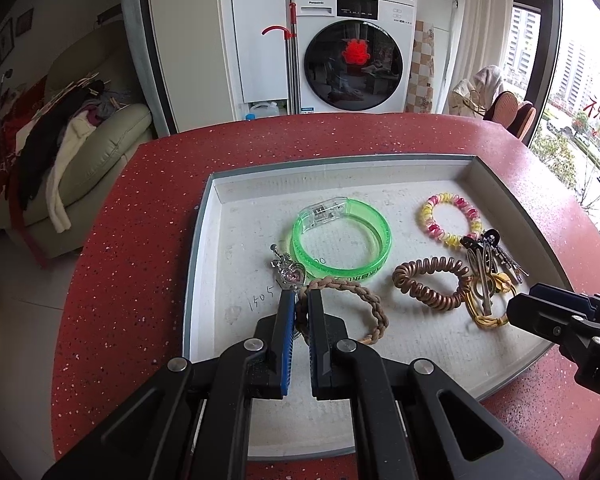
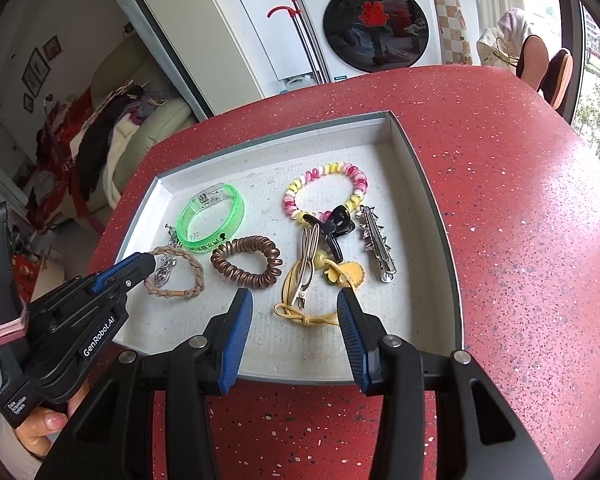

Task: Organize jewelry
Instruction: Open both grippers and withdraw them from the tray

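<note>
A shallow white tray (image 1: 240,248) (image 2: 416,216) on the red table holds the jewelry. My left gripper (image 1: 300,306) (image 2: 142,260) is shut on the left side of a tan braided band (image 1: 366,294) (image 2: 194,266), beside a silver heart pendant (image 1: 292,275) (image 2: 162,274). My right gripper (image 2: 296,308) (image 1: 540,304) stands open over a yellow cord tie (image 2: 300,313) (image 1: 486,322), its pads apart from it. Also in the tray are a green bangle (image 1: 340,268) (image 2: 236,210), a brown coil tie (image 1: 430,298) (image 2: 240,278), a pink-yellow coil tie (image 1: 427,216) (image 2: 290,196) and several metal clips (image 2: 376,244).
The red speckled table (image 1: 140,240) (image 2: 520,240) curves off at its left and near edges. A black bow clip (image 2: 336,228) overlaps the pink-yellow tie. A washing machine (image 1: 352,68) and a sofa (image 1: 100,140) piled with clothes stand beyond the table. A hand (image 2: 46,426) holds the left gripper.
</note>
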`<state>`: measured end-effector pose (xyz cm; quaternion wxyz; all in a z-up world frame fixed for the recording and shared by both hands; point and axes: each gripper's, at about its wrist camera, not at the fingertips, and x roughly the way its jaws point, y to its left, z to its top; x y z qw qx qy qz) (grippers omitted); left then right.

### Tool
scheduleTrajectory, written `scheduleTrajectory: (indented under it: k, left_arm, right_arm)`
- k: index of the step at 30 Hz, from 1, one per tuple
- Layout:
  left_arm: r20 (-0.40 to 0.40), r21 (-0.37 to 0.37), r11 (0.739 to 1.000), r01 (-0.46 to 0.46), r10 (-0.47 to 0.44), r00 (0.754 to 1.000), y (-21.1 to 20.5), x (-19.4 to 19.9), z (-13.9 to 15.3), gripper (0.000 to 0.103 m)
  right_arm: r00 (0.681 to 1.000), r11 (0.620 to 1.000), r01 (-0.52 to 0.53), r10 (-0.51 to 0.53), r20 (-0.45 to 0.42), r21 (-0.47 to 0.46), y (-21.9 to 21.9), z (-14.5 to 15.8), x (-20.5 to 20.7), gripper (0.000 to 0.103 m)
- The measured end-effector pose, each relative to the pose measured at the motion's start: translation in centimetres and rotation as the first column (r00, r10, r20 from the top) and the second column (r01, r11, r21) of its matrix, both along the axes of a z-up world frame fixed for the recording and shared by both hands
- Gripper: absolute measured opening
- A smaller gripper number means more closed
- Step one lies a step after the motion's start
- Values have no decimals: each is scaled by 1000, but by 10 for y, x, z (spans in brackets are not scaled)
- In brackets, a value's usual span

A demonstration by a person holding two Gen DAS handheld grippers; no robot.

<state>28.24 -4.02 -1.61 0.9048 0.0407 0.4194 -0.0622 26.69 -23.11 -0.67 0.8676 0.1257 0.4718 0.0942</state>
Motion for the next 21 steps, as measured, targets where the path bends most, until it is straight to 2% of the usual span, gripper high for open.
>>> scheduleTrajectory:
  k: [10, 11, 13, 15, 21]
  left_arm:
    - [15, 3, 1000, -2, 2, 1000, 0, 0, 2, 25]
    - [17, 2, 1000, -1, 1, 1000, 0, -1, 3, 46]
    - [35, -4, 1000, -16, 16, 999, 1, -3, 6, 103]
    - [82, -4, 1000, -11, 11, 997, 0, -8, 13, 103]
    - [76, -5, 1000, -10, 10, 997, -2, -8, 11, 103]
  right_arm:
    - [1000, 1000, 18, -17, 23, -5, -4, 5, -3, 48]
    - [999, 1000, 20, -20, 26, -5, -4, 6, -3, 48]
    - [999, 1000, 24, -24, 33, -5, -6, 8, -4, 48]
    - [999, 1000, 26, -26, 36, -5, -6, 9, -4, 48]
    - [999, 1000, 22, -22, 34, -10, -5, 10, -4, 48]
